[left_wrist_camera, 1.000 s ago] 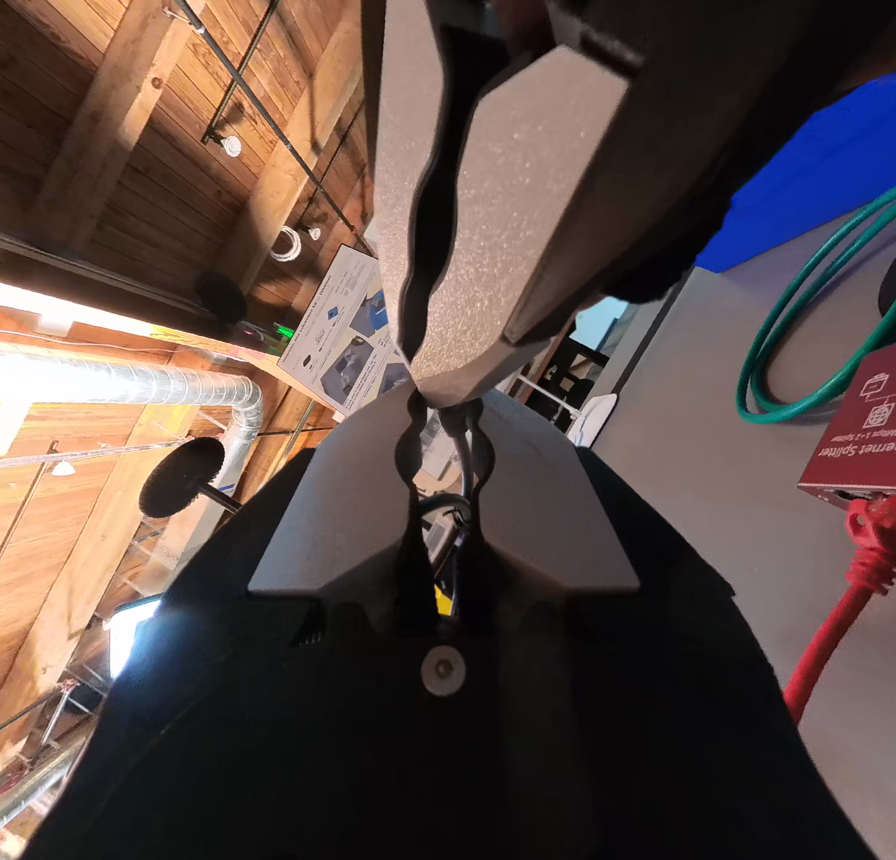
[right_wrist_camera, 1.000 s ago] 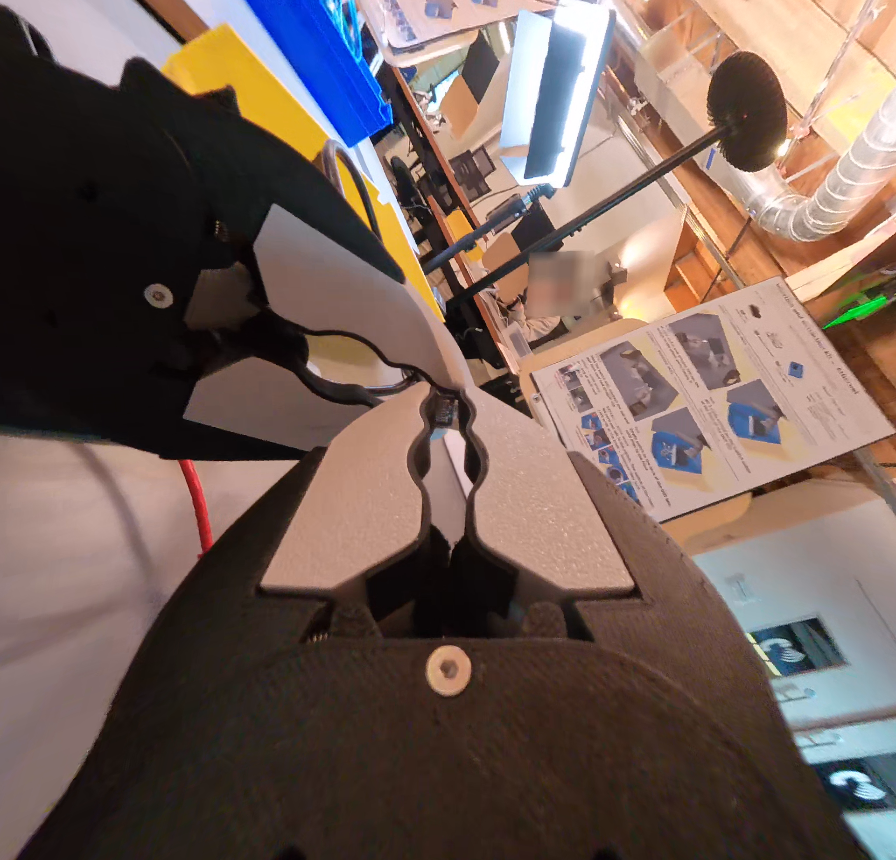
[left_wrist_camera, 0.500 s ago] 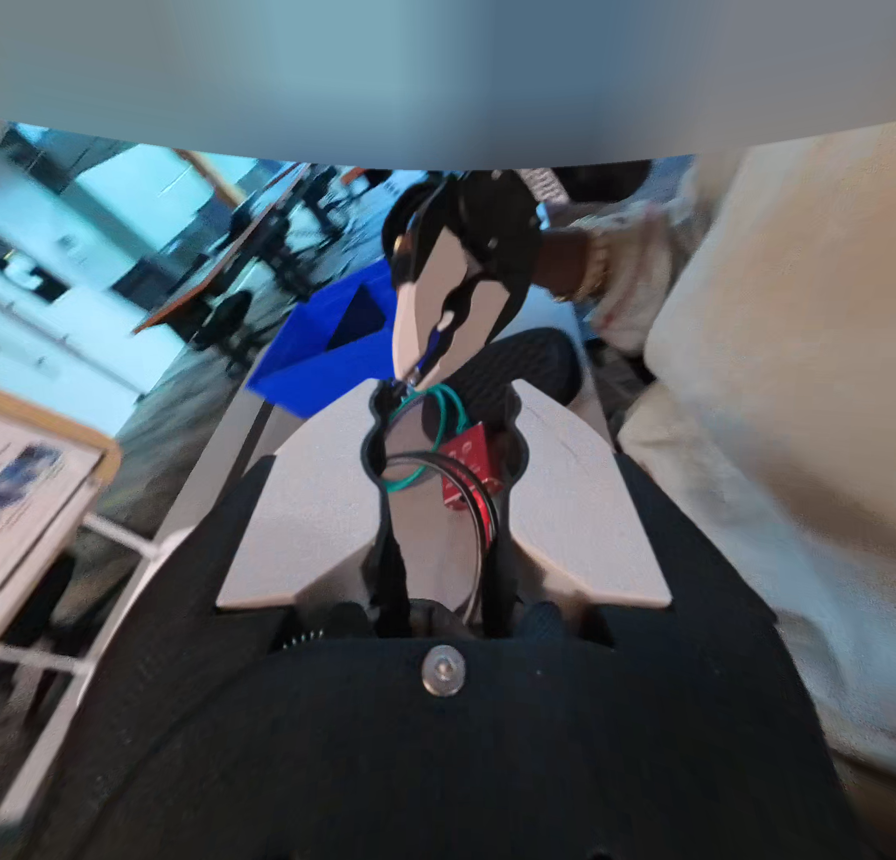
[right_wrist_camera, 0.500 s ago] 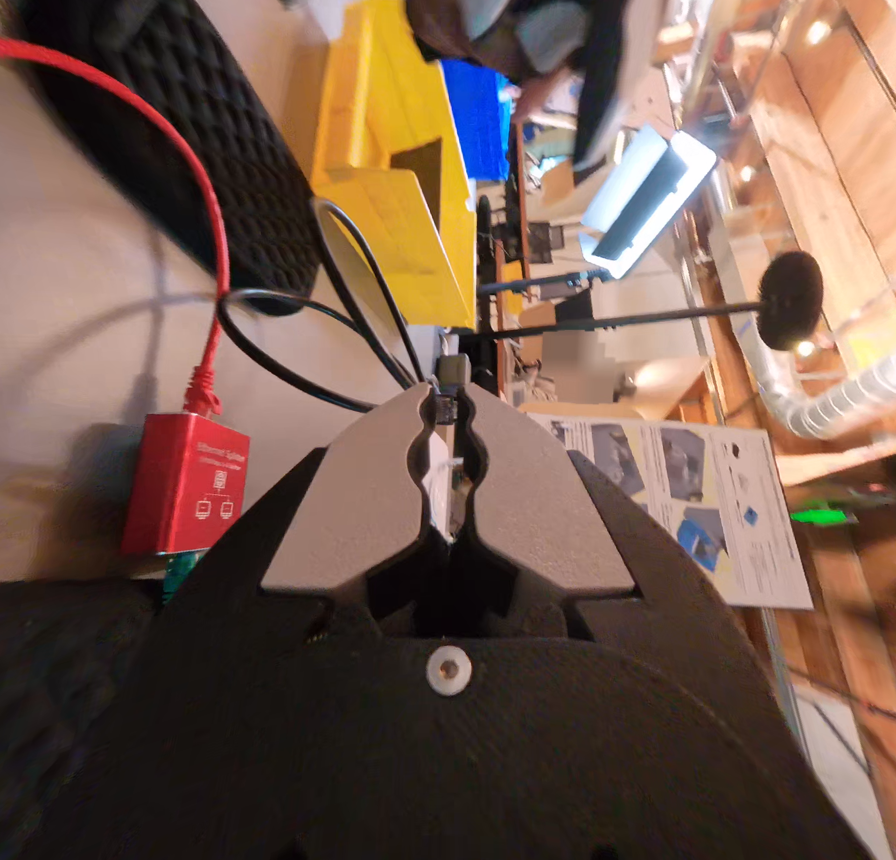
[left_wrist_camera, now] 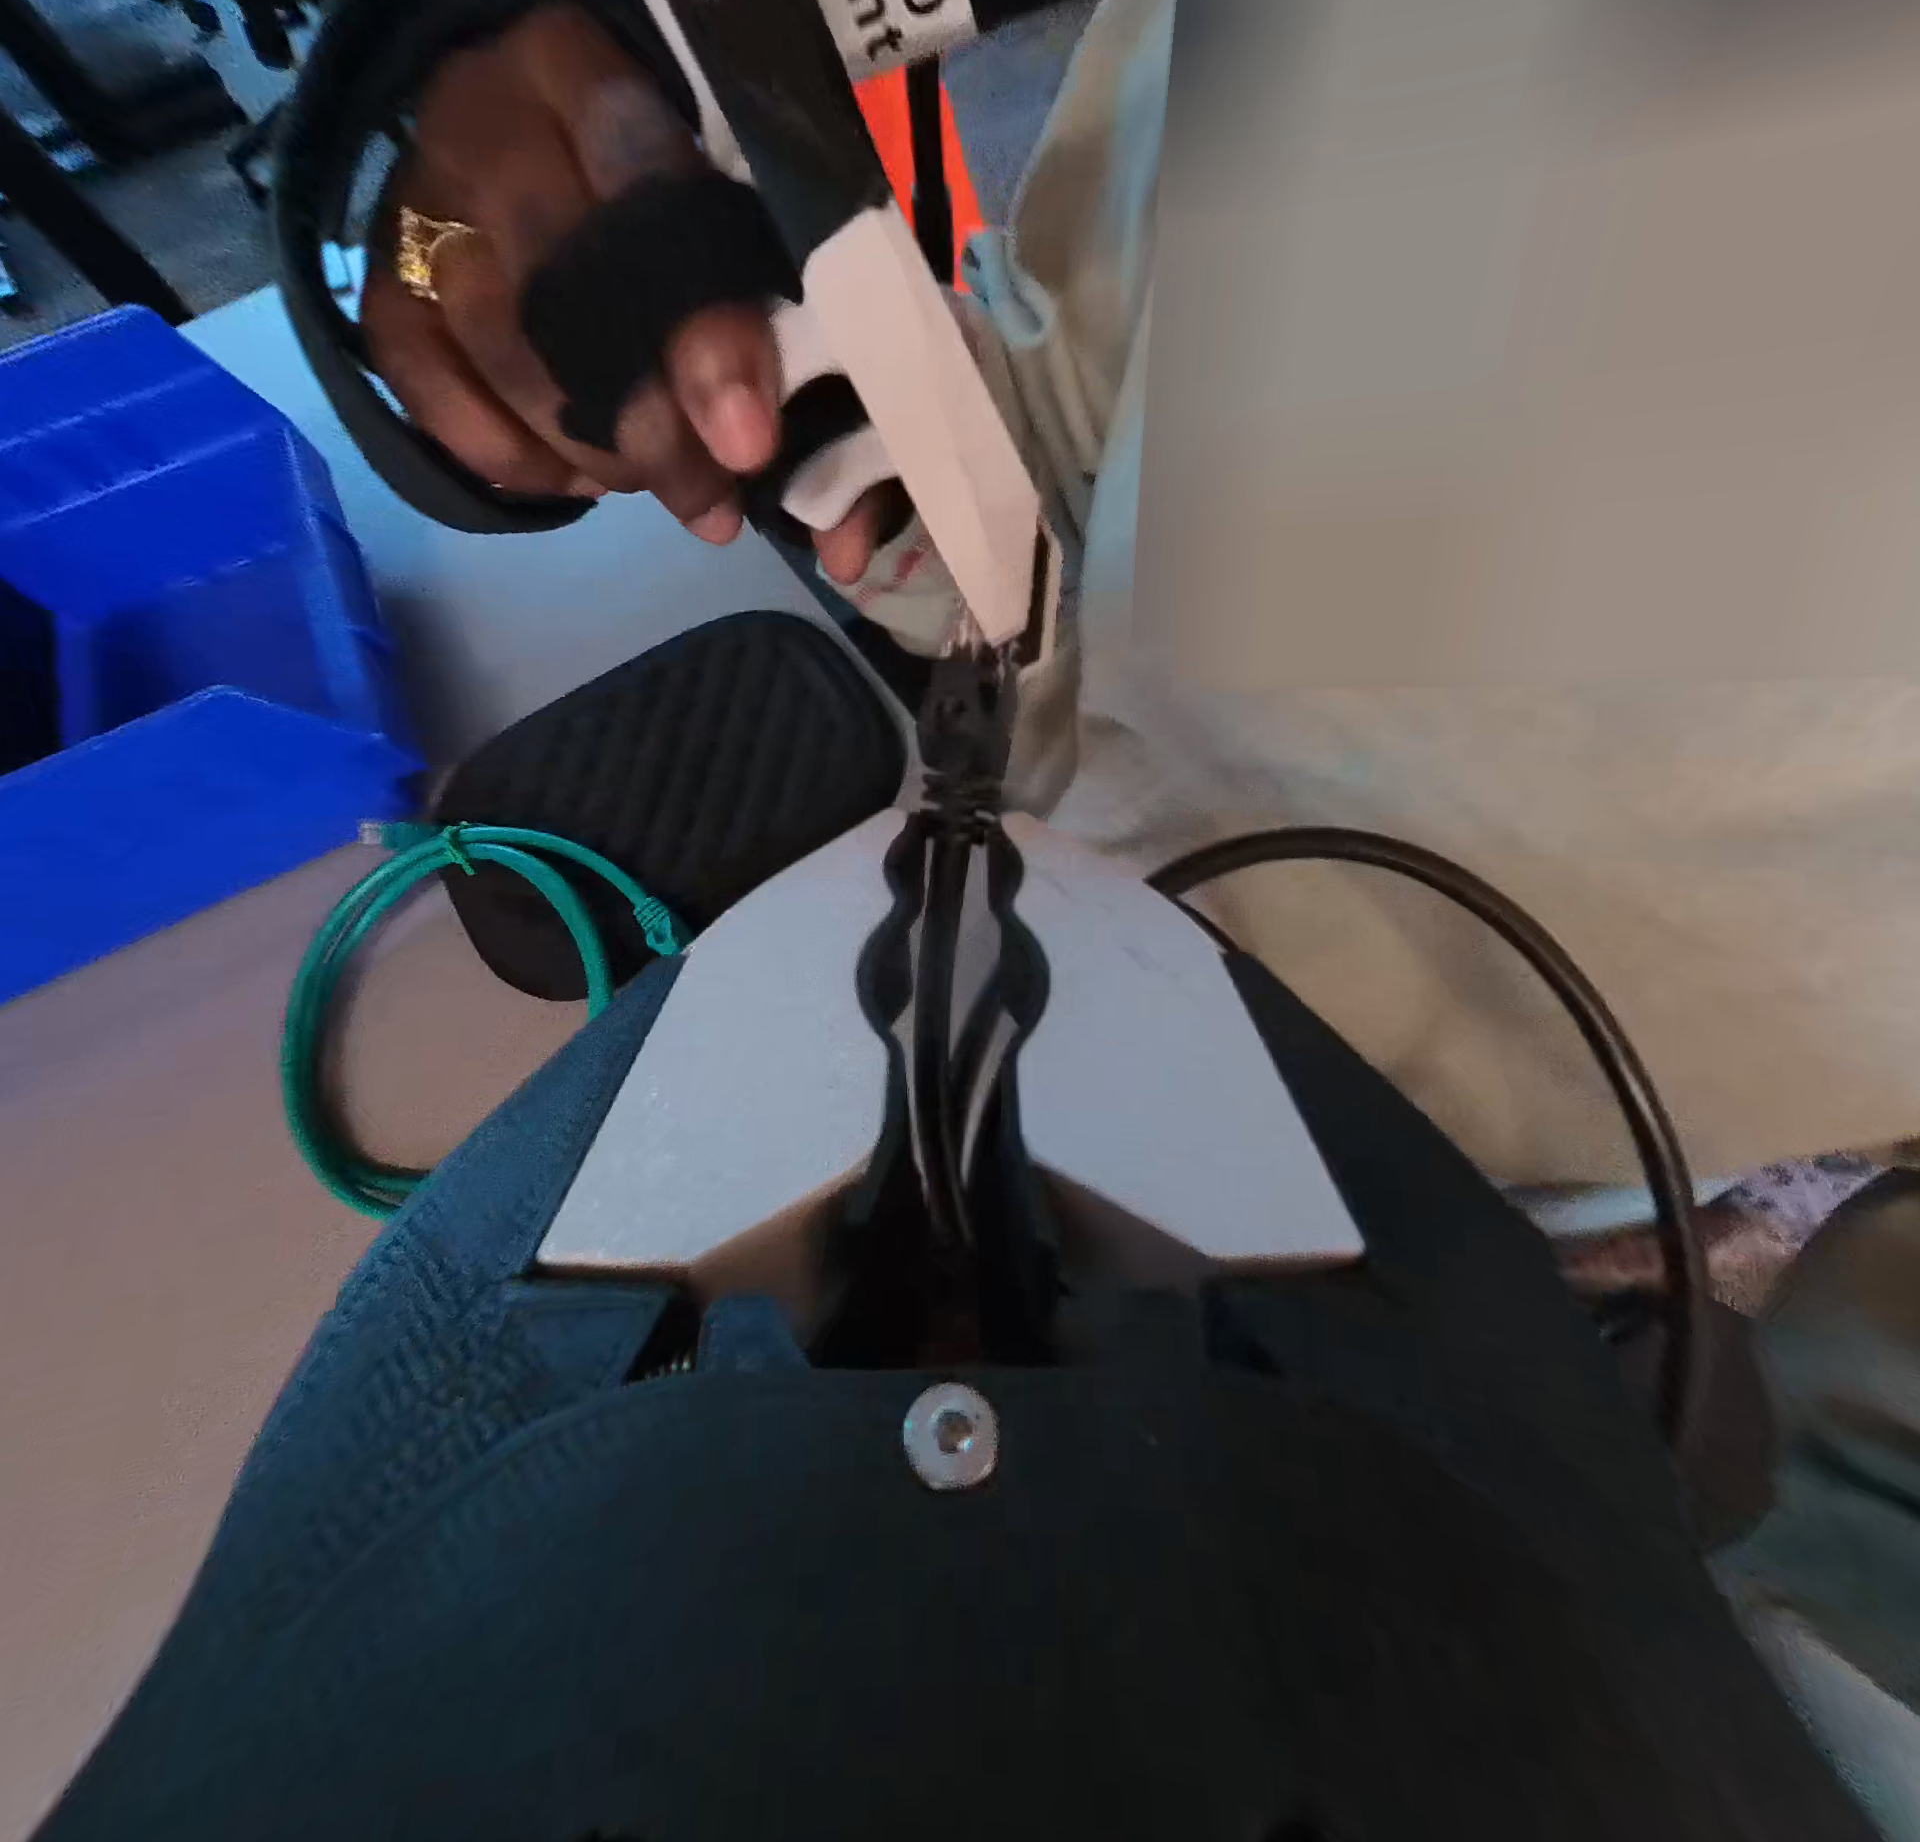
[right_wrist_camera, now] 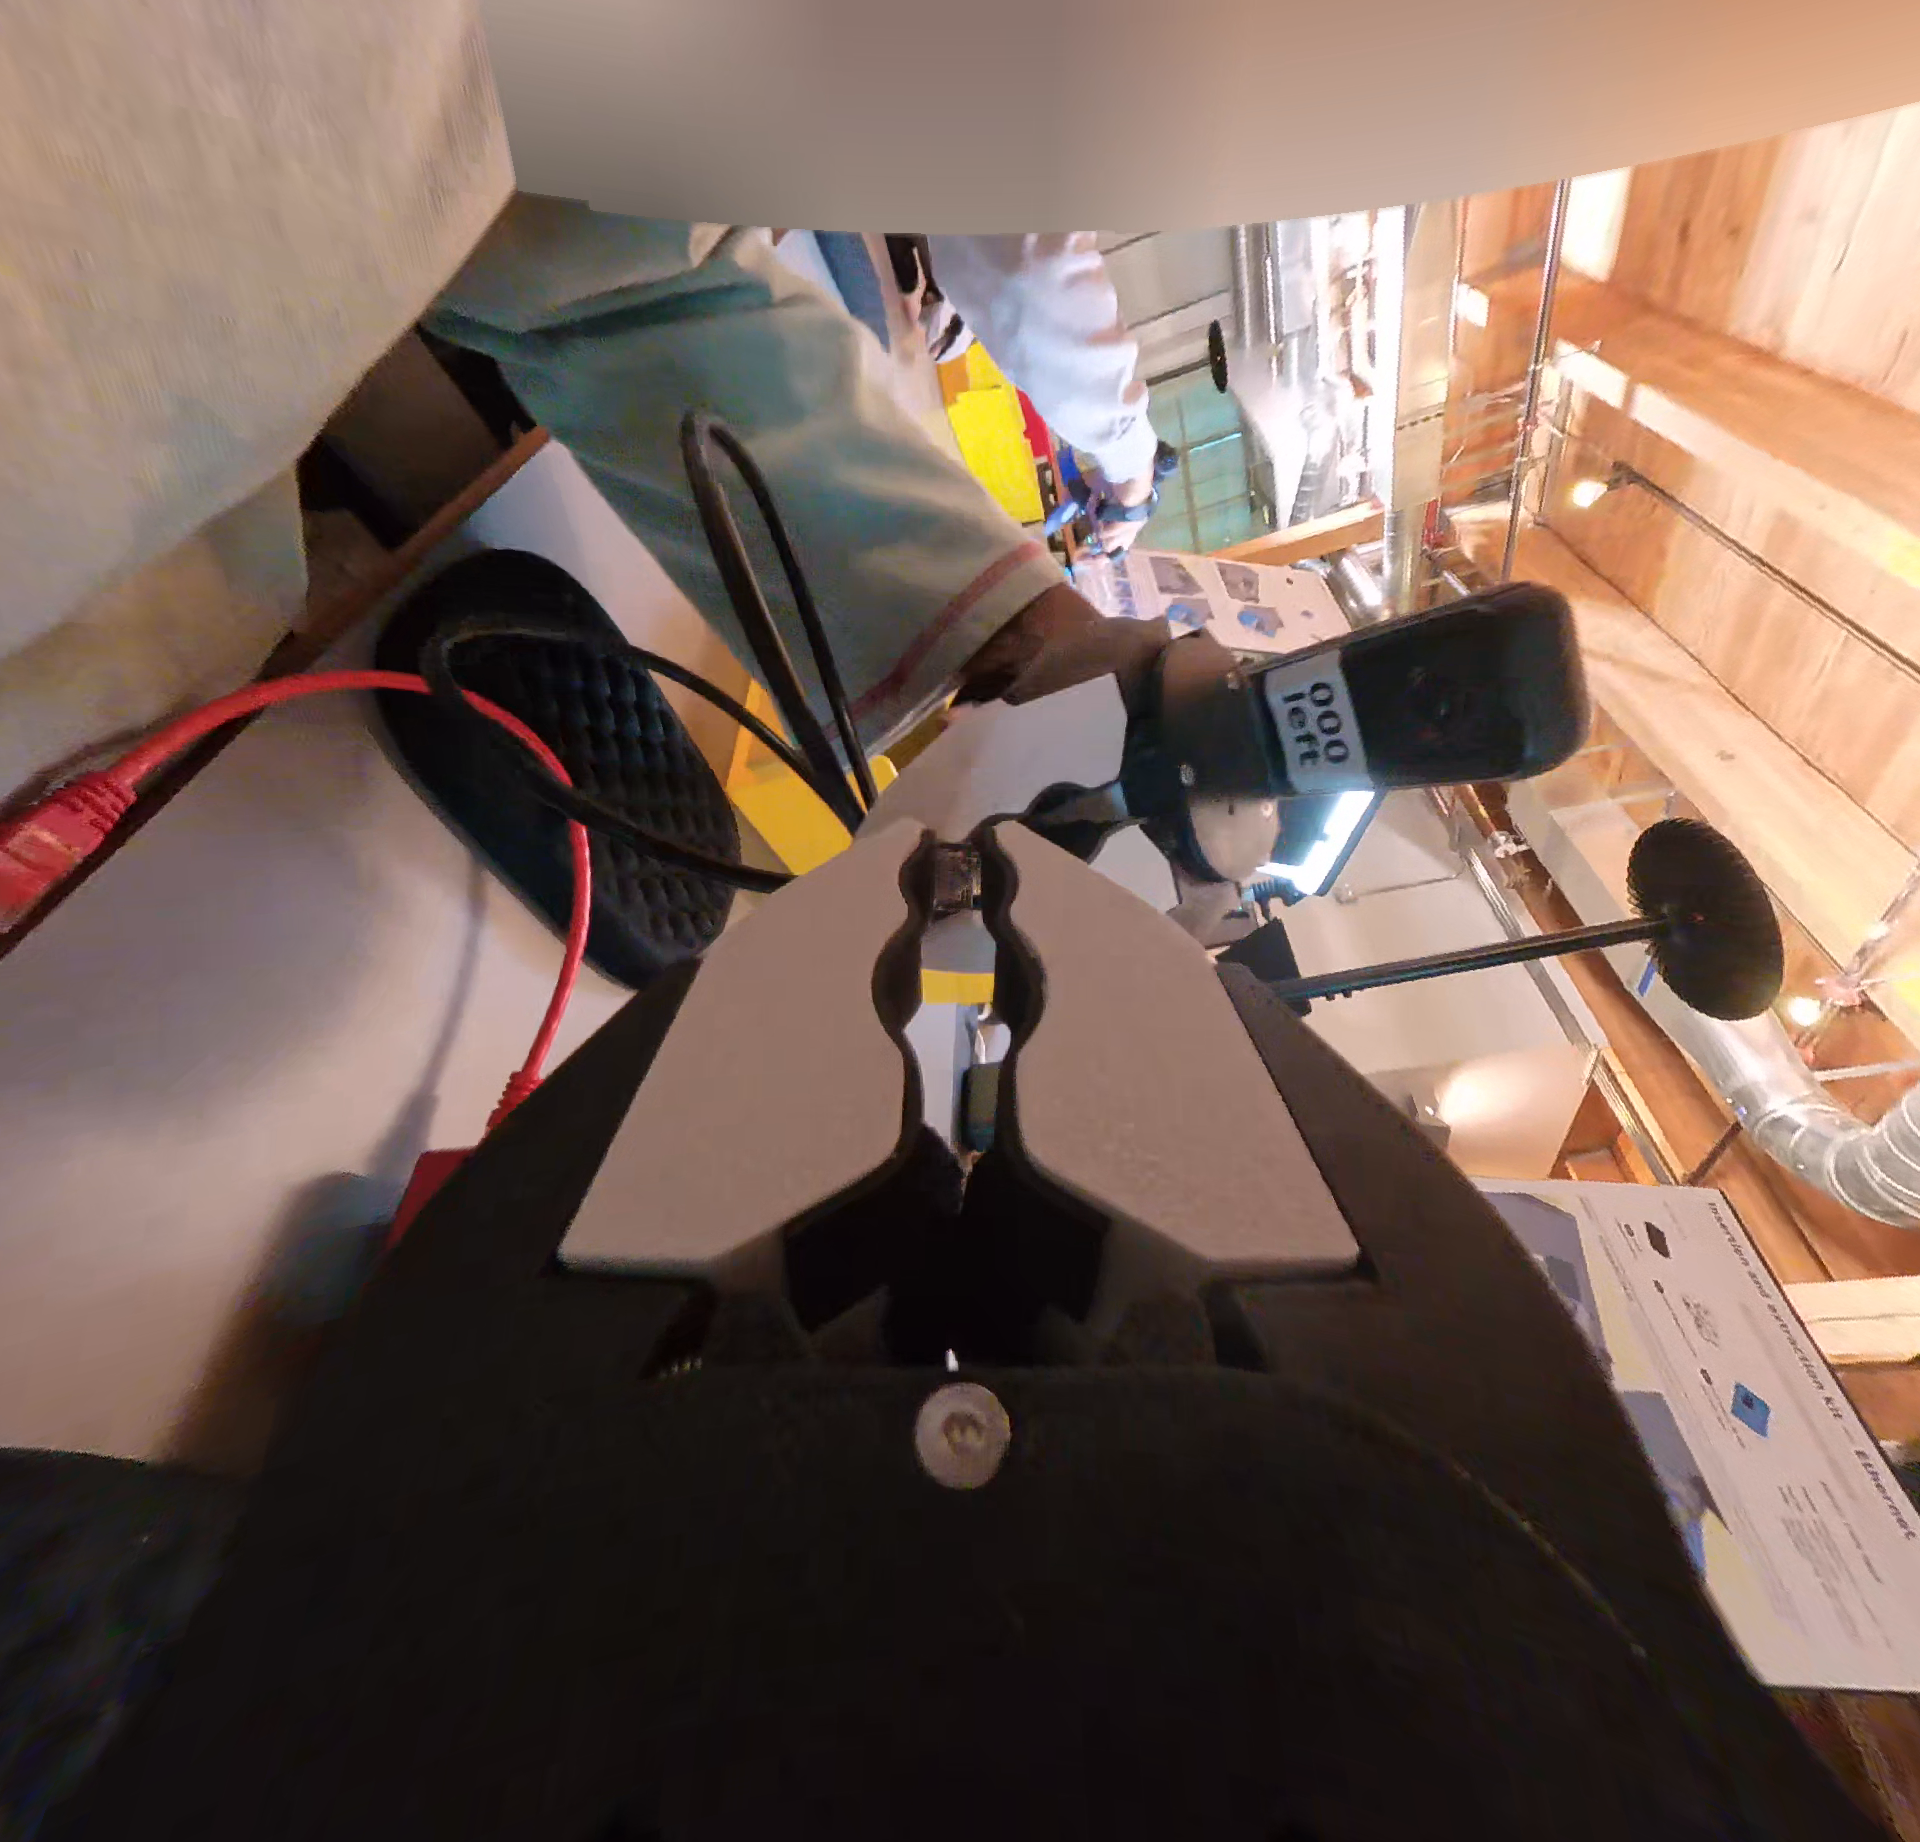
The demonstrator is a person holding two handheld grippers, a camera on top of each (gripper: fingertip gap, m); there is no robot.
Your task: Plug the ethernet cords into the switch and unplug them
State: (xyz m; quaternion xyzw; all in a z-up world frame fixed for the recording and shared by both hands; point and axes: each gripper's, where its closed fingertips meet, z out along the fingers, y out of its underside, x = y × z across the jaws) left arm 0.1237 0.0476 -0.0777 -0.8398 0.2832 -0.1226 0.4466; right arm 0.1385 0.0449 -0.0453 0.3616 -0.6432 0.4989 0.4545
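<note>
The black cord (left_wrist_camera: 951,971) is now held by both grippers at once. Half a second ago the left gripper (left_wrist_camera: 954,836) stood open with the cord loose between its fingers; now it is pressed together on the doubled cord, which runs up to 12 o'clock, where the right gripper (left_wrist_camera: 987,639) pinches the black plug (left_wrist_camera: 961,732) at its tip. In the right wrist view the right gripper (right_wrist_camera: 954,847) is nearly closed on that same small plug (right_wrist_camera: 954,876), as it was a second ago. My guess is that the left takes up the slack so the right can aim the plug at the switch.

The cord's free loop (left_wrist_camera: 1558,961) swings out to 3 o'clock in the left view. The red switch (right_wrist_camera: 436,1184) is only partly seen at 8 o'clock in the right view, on the bench (right_wrist_camera: 239,961), with the red cord (right_wrist_camera: 566,909) running into it. The green cord (left_wrist_camera: 343,1013) lies coiled at 9 o'clock in the left view, beside a black mat (left_wrist_camera: 665,753) and blue bins (left_wrist_camera: 156,597).
</note>
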